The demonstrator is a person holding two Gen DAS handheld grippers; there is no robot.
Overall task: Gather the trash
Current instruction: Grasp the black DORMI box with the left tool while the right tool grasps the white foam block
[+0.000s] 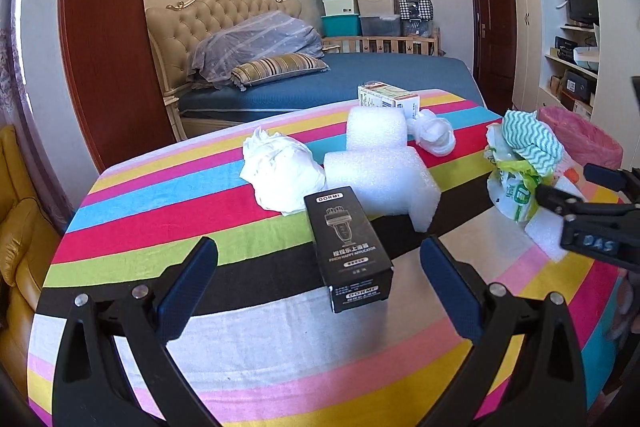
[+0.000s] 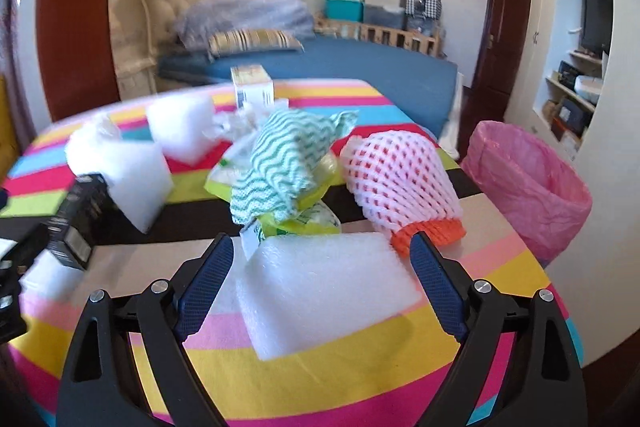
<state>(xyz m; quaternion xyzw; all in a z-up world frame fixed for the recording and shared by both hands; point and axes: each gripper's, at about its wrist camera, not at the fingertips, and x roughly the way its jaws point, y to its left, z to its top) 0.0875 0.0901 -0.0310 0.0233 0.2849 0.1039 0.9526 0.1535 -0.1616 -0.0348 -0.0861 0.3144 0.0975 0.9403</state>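
Foam slab (image 2: 324, 291) lies between right gripper (image 2: 322, 259) pads (gripper spread wide).

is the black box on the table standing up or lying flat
Lying flat. The black box rests on its long side on the striped cloth, printed face up, between the open left gripper's fingers but untouched.

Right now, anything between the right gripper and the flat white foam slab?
Nothing visible. The flat white foam slab already lies between the open right gripper fingers; the green wavy cloth and foam fruit net sit behind it.
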